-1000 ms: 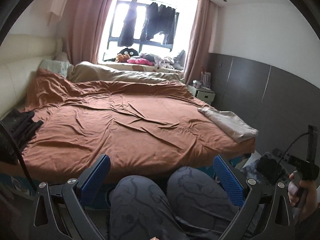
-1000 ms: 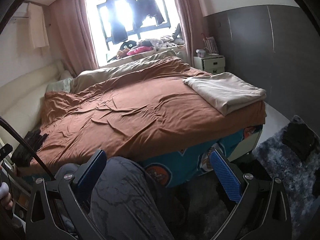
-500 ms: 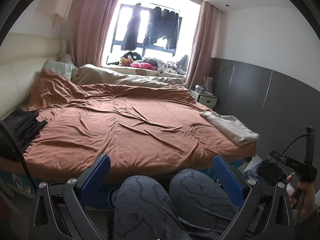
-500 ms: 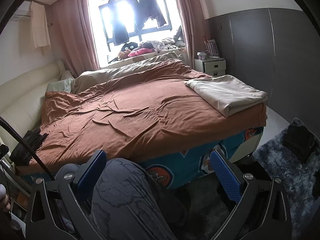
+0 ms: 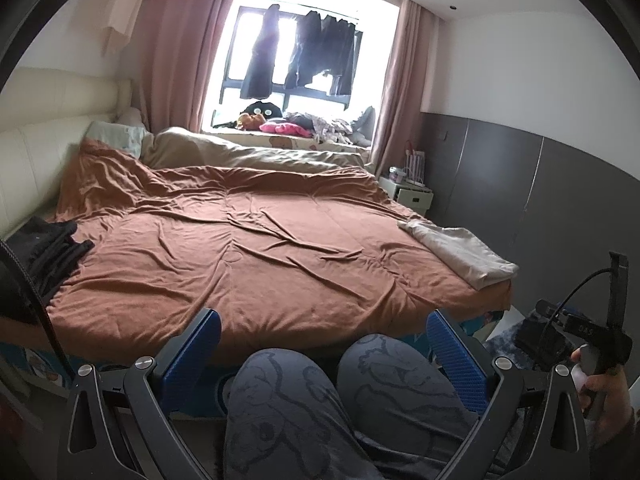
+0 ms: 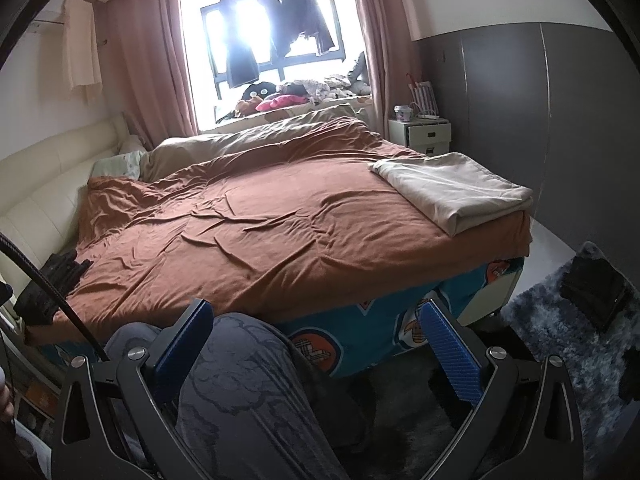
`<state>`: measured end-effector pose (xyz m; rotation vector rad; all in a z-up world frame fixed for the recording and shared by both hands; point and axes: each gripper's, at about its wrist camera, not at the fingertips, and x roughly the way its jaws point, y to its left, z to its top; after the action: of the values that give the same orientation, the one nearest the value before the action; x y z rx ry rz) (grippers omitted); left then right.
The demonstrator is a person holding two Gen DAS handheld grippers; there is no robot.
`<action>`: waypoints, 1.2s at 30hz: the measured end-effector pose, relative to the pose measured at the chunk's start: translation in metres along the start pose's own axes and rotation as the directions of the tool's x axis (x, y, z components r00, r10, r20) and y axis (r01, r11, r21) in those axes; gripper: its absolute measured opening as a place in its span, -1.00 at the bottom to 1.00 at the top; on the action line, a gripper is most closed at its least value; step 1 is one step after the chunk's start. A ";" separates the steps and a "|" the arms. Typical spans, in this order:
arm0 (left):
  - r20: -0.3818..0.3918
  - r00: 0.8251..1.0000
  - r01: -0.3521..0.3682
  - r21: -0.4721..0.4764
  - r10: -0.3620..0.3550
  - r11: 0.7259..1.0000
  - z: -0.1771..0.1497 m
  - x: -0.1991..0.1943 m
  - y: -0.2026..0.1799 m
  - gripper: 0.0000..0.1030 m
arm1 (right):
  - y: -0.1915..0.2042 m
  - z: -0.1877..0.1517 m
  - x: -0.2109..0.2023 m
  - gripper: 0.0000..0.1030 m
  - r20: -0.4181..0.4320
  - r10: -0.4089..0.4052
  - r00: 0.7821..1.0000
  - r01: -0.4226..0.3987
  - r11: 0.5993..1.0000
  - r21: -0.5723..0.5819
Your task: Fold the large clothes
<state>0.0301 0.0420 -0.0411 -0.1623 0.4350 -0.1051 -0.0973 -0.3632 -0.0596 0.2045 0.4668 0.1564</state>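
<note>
Clothes untouched on the bed, both grippers empty

Left gripper was spread wide, nothing between its blue pads; it hung over the person's knees in grey patterned trousers, at the near edge of the bed. Right gripper was likewise wide apart and empty, over one knee and the teal cartoon bedsheet showing under the cover. In the left wrist view the person's right hand showed at far right, wrapped round the other gripper's handle.

Rust-brown cover was spread across the bed, creased all over. Black clothes lay in a pile at the bed's left edge near the cream headboard; same pile showed in the right view. Folded beige cloth sat on the right corner of the bed, also seen from the left.

Right of the bed: shaggy grey rug with a dark item on it; can't tell what that was. Beyond, a white nightstand against the grey wall panels. Far end: beige duvet, soft toys and heaped laundry on the windowsill, dark garments hanging in the bright window between pink curtains.
</note>
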 end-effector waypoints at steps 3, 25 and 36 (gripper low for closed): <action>0.000 1.000 -0.004 0.009 0.004 1.000 0.000 -0.001 -0.003 1.00 | 0.001 -0.001 0.001 1.00 0.003 0.000 1.000 0.000 1.000 -0.005; -0.021 1.000 0.002 0.025 -0.002 1.000 -0.004 0.003 -0.009 1.00 | 0.004 -0.003 0.001 1.00 0.008 0.018 1.000 -0.018 1.000 -0.009; -0.002 1.000 0.012 0.028 -0.012 1.000 -0.005 -0.002 -0.009 1.00 | 0.004 -0.004 -0.001 1.00 0.005 0.023 1.000 -0.023 1.000 -0.012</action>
<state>0.0255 0.0329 -0.0434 -0.1372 0.4341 -0.1235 -0.1008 -0.3591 -0.0614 0.1981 0.4580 0.1809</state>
